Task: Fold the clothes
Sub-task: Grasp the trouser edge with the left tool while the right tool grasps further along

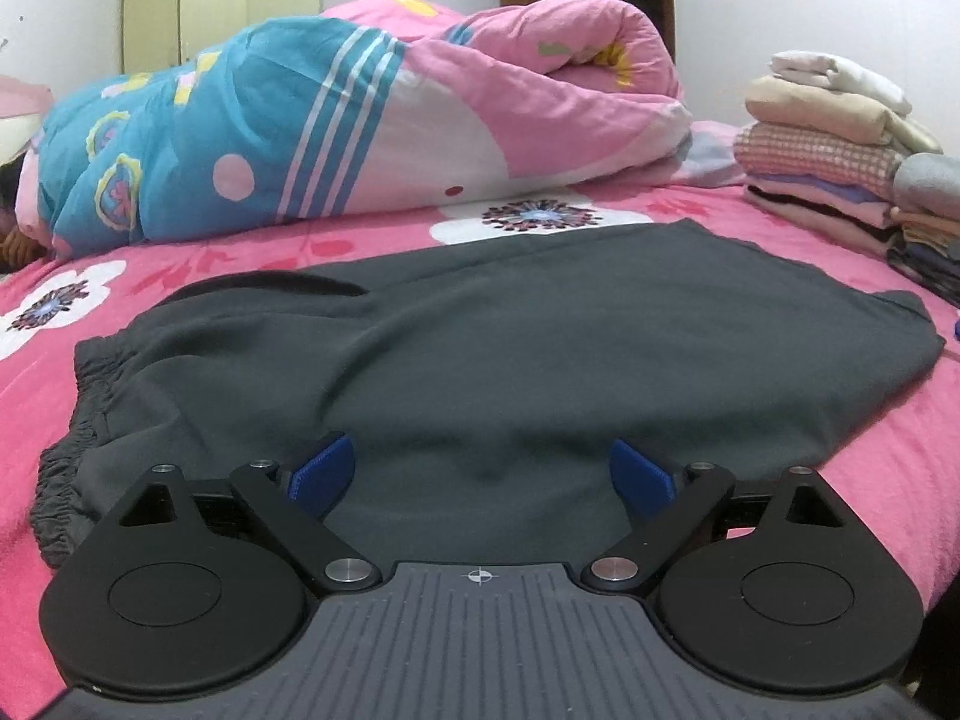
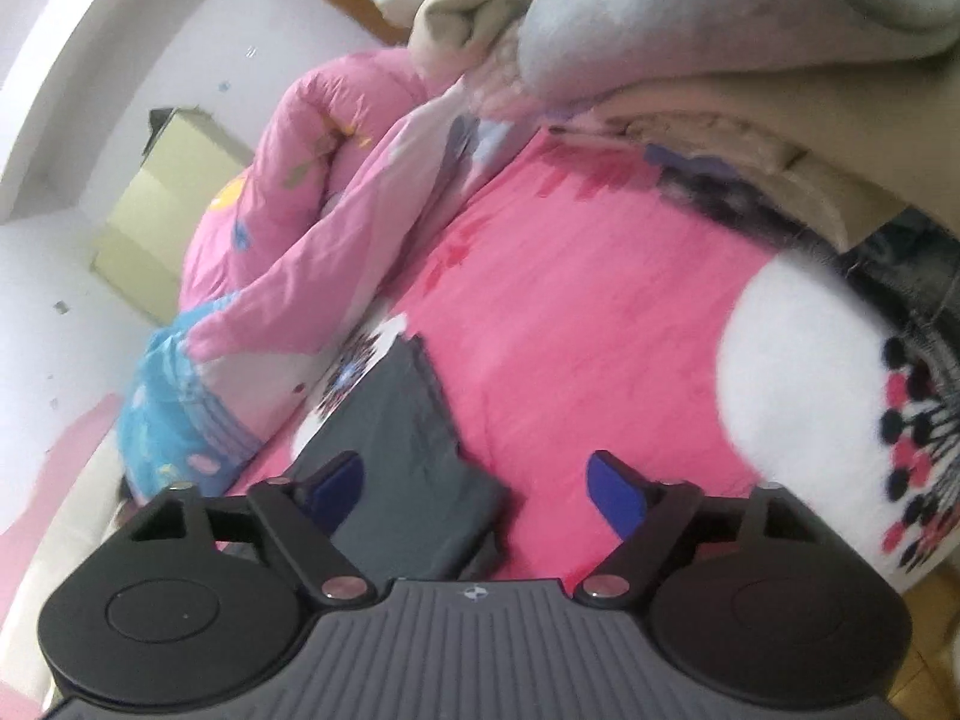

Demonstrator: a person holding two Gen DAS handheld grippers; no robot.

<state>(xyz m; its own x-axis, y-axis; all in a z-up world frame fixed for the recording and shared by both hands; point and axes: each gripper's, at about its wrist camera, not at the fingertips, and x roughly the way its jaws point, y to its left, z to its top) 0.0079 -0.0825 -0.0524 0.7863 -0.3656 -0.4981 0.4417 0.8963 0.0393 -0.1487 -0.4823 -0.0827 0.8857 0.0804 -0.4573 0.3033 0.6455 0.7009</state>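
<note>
We see the dark grey shorts (image 1: 510,348) spread flat on the pink bedsheet (image 1: 720,204), elastic waistband at the left. Our left gripper (image 1: 480,474) hovers over their near edge, jaws spread and holding nothing; our right gripper (image 2: 474,486) is tilted, jaws likewise spread, over one corner. Pinching only the top layer could skew a fold, and a wide swing could topple the folded stack (image 1: 840,162) nearby.

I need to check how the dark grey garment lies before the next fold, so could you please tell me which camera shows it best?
The left wrist view: the dark grey garment lies spread across the bedsheet, elastic waistband at left. The right wrist view is blurred and shows only one end of it.
</note>
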